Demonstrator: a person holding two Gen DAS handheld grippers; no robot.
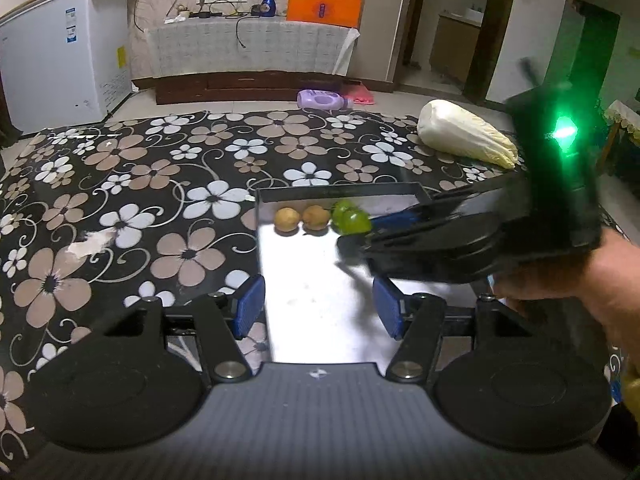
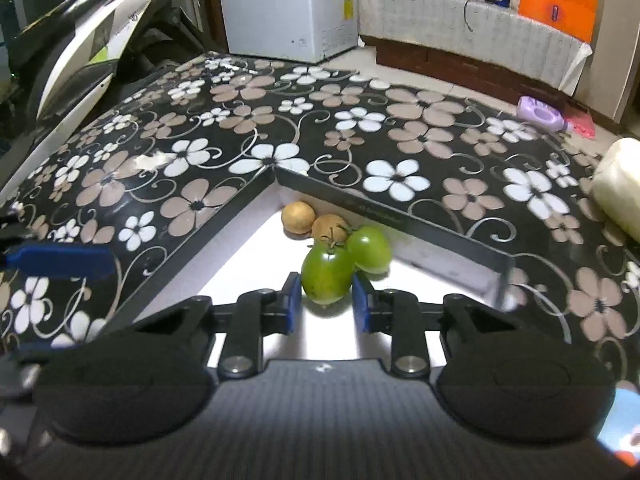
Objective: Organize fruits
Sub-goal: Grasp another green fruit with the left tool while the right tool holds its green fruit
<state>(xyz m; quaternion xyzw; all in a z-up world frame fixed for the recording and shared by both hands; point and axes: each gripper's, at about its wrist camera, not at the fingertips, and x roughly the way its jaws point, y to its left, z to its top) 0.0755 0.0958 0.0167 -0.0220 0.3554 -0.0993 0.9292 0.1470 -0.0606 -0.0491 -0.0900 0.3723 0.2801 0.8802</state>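
Glossy floral tablecloth, steel tray, right gripper fingers pinching round green tomato, left gripper spread wide

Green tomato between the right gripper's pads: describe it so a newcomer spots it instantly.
Find the shiny rectangular metal tray on the black floral tablecloth. Four small fruits cluster at its far wall: two round brown fruits and two green tomatoes. The target green tomato is the nearer one, sitting between the right gripper's blue pads, stem up.
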